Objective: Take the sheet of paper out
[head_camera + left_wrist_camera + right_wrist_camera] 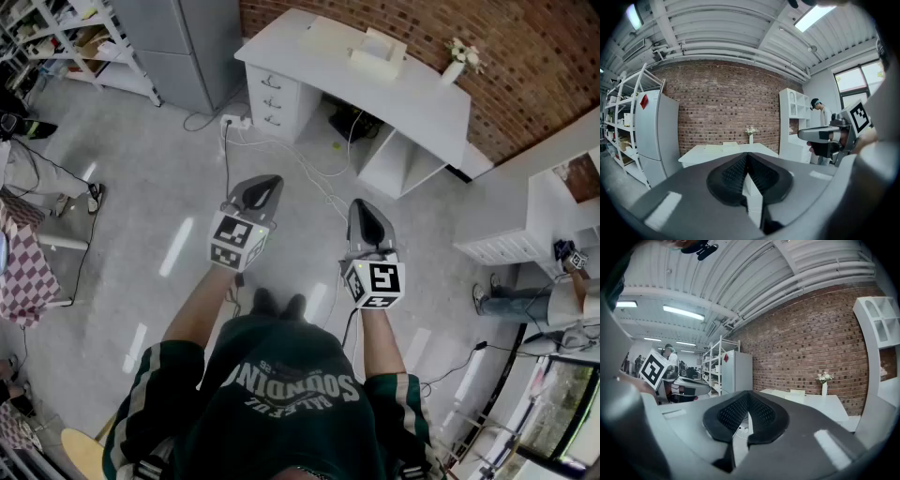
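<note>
On a grey concrete floor (pixel 159 187), well short of a white table (pixel 441 103) set against a brick wall (pixel 525 56), two handheld grippers are held out side by side and roughly level, both aimed toward that table. The left gripper (pixel 262 190) is seen with its jaws pressed together and nothing between them; the right gripper (pixel 364 214) is likewise closed and empty, its ribbed pads meeting at the tip. Far from both, a pale flat stack (pixel 330 36) and a small pale box (pixel 378 52) are laid on the far left part of the tabletop, with a white vase of flowers (pixel 457 66) stood toward its right end; a single sheet of paper cannot be made out among them at this range. Loose cables (pixel 281 155) are trailed across the floor between the grippers and the table. A grey cabinet (pixel 183 47) and a shelf rack (pixel 84 37) are placed at the far left, a white shelf unit (pixel 553 206) at the right, where another person (pixel 562 300) is partly seen.
</note>
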`<state>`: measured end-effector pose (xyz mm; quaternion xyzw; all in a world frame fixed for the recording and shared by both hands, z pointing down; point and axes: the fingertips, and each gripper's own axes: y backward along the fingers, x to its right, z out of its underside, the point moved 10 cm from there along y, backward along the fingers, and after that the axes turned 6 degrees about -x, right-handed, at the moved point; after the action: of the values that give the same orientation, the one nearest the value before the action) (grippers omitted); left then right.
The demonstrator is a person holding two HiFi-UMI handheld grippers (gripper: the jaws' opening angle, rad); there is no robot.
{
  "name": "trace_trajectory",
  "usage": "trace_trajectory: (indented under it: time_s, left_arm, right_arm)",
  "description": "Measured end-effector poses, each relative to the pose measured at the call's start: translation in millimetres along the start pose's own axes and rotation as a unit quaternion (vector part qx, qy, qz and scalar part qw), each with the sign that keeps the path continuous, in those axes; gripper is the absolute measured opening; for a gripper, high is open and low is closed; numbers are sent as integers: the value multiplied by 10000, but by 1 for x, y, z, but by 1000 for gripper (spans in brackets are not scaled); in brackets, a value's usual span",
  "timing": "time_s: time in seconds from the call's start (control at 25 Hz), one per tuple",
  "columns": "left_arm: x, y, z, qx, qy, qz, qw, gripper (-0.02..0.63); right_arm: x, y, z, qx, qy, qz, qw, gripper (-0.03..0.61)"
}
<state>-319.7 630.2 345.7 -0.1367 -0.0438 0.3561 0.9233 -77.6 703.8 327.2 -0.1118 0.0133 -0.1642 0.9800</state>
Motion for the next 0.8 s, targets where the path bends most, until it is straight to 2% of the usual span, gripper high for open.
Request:
trace_trajectory:
  time_s: [0.52,0.8]
  left_arm:
    - [24,-33,-10,-47,-71,141,9999,11]
    - [46,-52,-18,-59,-87,130,9999,11]
  right_arm:
    - [38,11,1,2,-99,283,9995,0]
    - [61,24,4,14,-109,235,9997,0]
